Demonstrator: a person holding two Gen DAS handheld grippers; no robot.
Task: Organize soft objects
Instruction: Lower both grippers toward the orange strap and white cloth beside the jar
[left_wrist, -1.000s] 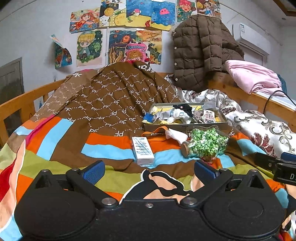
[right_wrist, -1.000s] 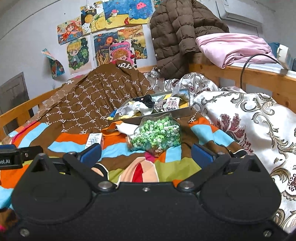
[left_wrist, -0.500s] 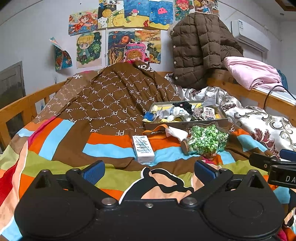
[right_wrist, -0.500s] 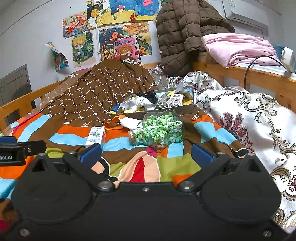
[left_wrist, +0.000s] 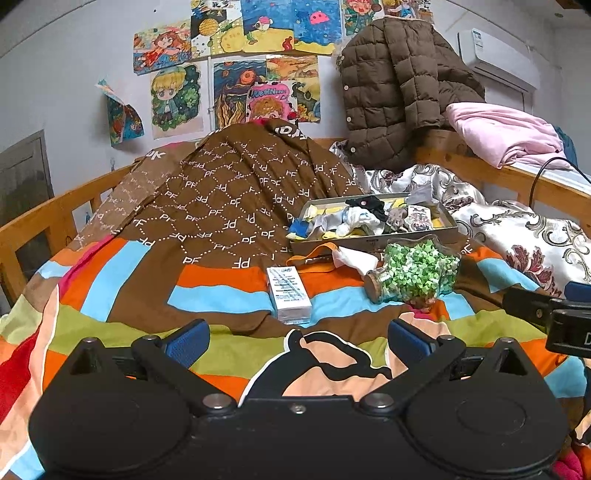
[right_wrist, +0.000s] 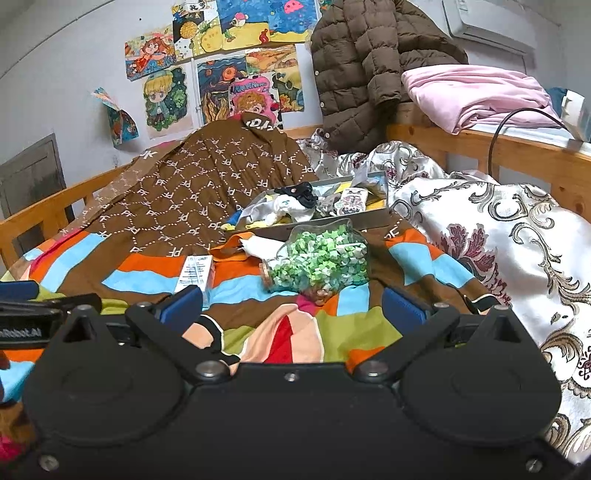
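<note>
Both grippers have edged back and lifted slightly, the scene otherwise unchanged. Left gripper (left_wrist: 297, 338) and right gripper (right_wrist: 291, 306) stand wide, holding nothing, near the front edge of the bed (left_wrist: 122, 258). One tray (left_wrist: 373, 242) of soft bits sits mid-bed toward the right rail; one white cloth (left_wrist: 354, 256) lies just before it, touching one jar (left_wrist: 413, 273) of green stars; one white box (left_wrist: 290, 293) lies left. Likely next: pinch the cloth at its free corner, clear of the jar
</note>
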